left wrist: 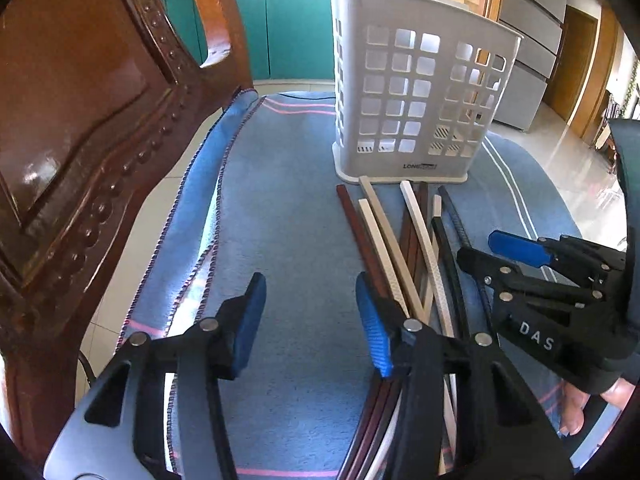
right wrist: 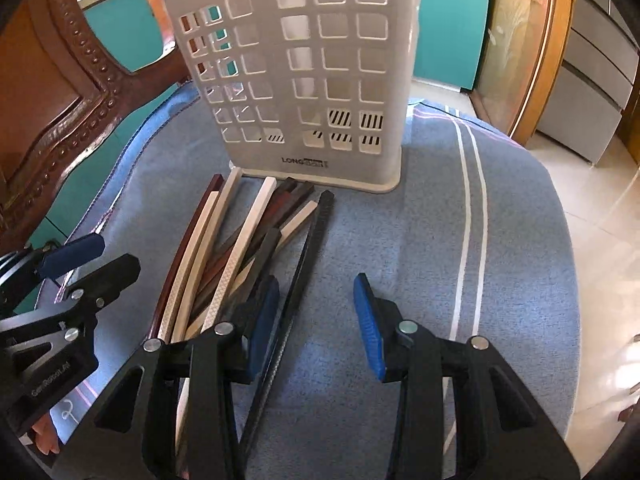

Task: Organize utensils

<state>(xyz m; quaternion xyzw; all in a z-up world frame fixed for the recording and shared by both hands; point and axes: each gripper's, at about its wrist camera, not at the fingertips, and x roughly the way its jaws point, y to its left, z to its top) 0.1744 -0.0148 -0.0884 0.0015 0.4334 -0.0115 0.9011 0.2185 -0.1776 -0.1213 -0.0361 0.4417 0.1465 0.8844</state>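
Blue striped cloth (left wrist: 288,208) spread over seat surface. Nearest: left gripper (left wrist: 310,320) held with jaws apart, nothing pinched, its right pad touching edge of chopstick pile (left wrist: 404,248). Right gripper (right wrist: 316,324) likewise spread, one black chopstick (right wrist: 298,280) lying between pads, not clamped. Beyond pile, white perforated utensil holder (left wrist: 416,92) stood upright on cloth. Carved wooden chair back (left wrist: 80,120) at left; teal cabinets (left wrist: 292,28) behind.

carved wooden chair (left wrist: 92,128) | teal cabinets (left wrist: 288,28) | glossy pale tiled floor (left wrist: 576,176)
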